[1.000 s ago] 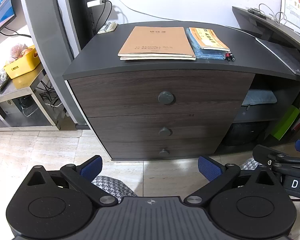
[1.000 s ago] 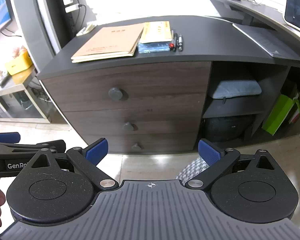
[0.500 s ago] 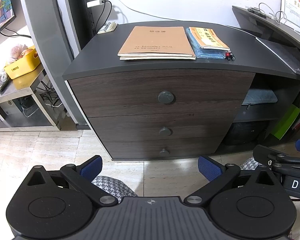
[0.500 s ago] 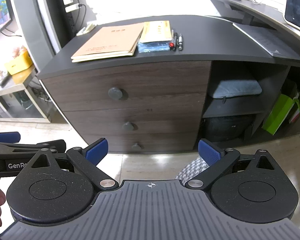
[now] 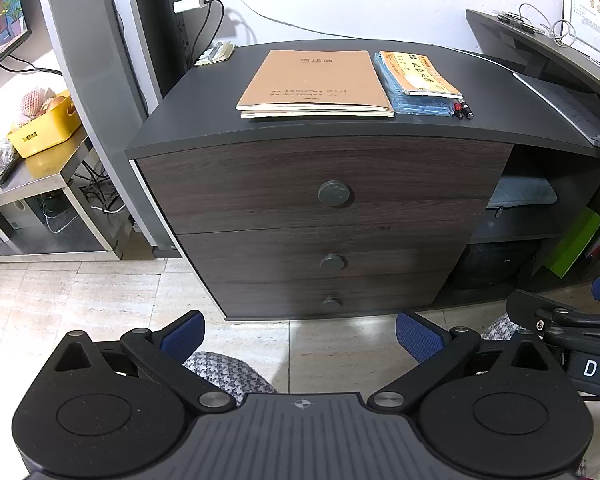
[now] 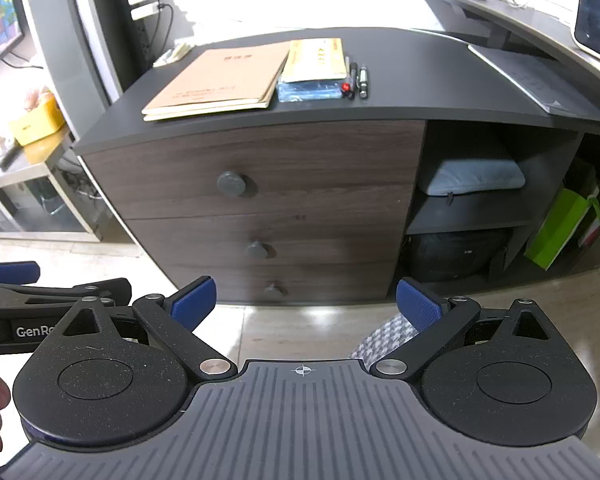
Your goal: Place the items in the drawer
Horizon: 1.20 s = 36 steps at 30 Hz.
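Drawer (image 5: 320, 184) shut, top of 3, well ahead of both spread, empty jaws; brown notebook (image 5: 314, 80), booklet (image 5: 418, 74) and 2 pens (image 6: 358, 78) on counter (image 6: 400, 64) beyond.

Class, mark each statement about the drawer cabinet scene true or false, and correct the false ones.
1. All three drawers are shut. True: the top drawer and the two below sit flush.
2. The brown notebook lies on the floor. False: it lies on the cabinet top.
3. The left gripper is holding a pen. False: its fingers are spread with nothing between them.
4. Pens lie just right of the yellow booklet. True.
5. The right gripper is open and empty. True.
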{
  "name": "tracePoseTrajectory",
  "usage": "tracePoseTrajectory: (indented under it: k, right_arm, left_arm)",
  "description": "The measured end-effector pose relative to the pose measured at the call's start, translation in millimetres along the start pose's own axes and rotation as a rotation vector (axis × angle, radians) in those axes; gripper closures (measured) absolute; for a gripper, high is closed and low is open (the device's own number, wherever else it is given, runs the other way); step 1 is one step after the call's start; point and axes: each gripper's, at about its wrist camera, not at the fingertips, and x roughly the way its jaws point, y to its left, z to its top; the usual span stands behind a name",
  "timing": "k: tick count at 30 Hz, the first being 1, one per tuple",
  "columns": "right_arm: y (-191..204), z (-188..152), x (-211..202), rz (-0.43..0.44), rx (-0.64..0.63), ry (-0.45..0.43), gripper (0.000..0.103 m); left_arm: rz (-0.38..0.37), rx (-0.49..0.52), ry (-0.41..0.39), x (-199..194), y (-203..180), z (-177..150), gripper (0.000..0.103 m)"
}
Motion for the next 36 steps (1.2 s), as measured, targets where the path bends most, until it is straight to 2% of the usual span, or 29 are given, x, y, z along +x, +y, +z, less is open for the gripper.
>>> tracePoseTrajectory:
  k: [36]
  right_arm:
    - [1.7, -3.2, -1.2, 0.004, -0.001, -0.008, 0.003]
  left_arm:
    - [0.004, 0.002, -0.011, -1.6, 0.5, 0.5, 0.001]
